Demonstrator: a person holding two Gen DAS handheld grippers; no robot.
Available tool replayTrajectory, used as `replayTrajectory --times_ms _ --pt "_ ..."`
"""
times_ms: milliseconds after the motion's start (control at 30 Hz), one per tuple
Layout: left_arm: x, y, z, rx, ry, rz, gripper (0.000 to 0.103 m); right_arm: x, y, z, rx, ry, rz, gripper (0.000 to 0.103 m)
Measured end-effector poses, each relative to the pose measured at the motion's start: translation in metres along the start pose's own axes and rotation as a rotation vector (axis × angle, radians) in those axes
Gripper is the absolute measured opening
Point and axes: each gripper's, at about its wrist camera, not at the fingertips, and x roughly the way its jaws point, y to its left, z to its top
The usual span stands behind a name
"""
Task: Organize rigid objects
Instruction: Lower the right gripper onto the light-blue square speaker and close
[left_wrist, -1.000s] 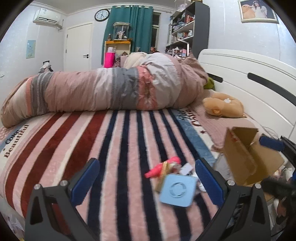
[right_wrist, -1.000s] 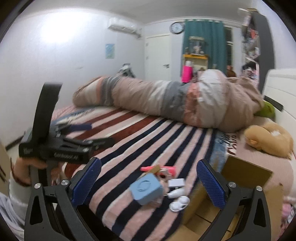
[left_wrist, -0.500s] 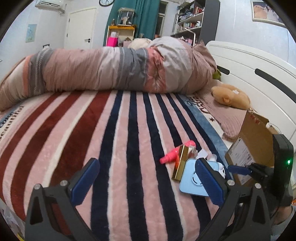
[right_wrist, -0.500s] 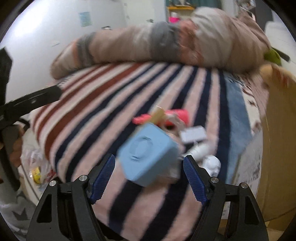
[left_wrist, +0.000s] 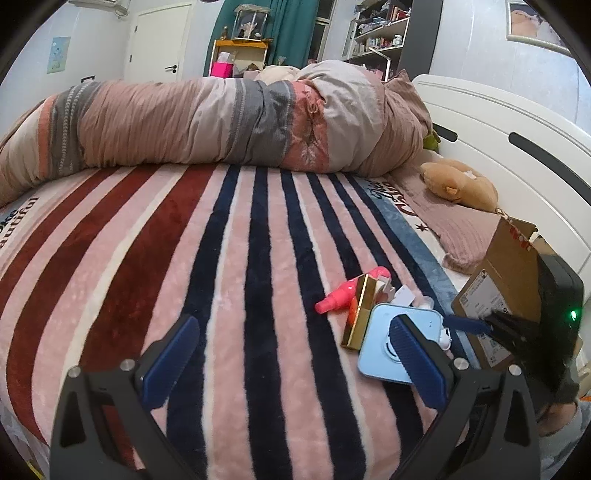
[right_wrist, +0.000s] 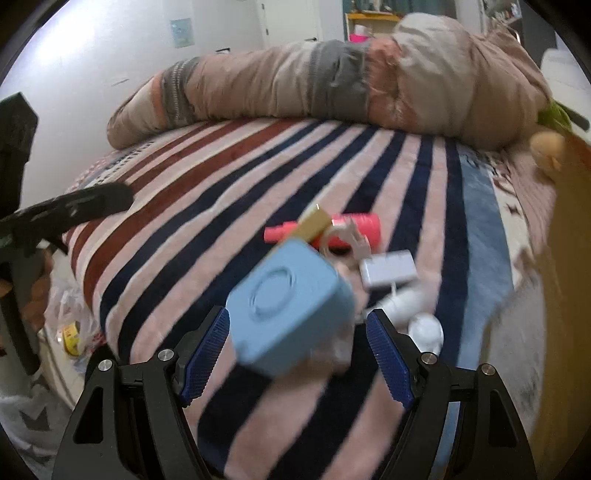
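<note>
A light blue square box (right_wrist: 291, 310) lies on the striped blanket with a pink bottle (right_wrist: 351, 229), a gold box (left_wrist: 358, 312), a white adapter (right_wrist: 388, 267) and small white items (right_wrist: 424, 328) behind it. My right gripper (right_wrist: 297, 350) is open, its blue pads either side of the blue box, not touching it. In the left wrist view the blue box (left_wrist: 380, 343) sits by my right pad. My left gripper (left_wrist: 291, 365) is open and empty over the blanket. A cardboard box (left_wrist: 506, 280) stands at the right.
A rolled quilt (left_wrist: 221, 122) lies across the far side of the bed. A tan plush toy (left_wrist: 458, 184) rests by the white headboard (left_wrist: 517, 122). The bed's edge and floor clutter (right_wrist: 70, 332) show at the left of the right wrist view.
My right gripper has moved down and forward to the blue box and narrowed around it. My left gripper has shifted closer over the blanket and stays open.
</note>
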Motion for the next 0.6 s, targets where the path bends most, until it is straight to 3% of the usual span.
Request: replayTrajectory --times_ms 167,333,600 --pt "-0.002 0.009 -0.003 -0.011 0.000 -0.001 0.102 0.015 0.008 0.012 -0.082 0.030 0.034 0.075" --pt "-0.001 0.016 -0.009 -0.013 0.020 -0.023 0.102 0.010 0.022 -0.004 -0.117 0.105 0.086 0.076" --pt "-0.004 0.025 -0.014 -0.035 0.017 -0.030 0.102 0.030 0.043 -0.008 -0.203 0.204 -0.009 0.085"
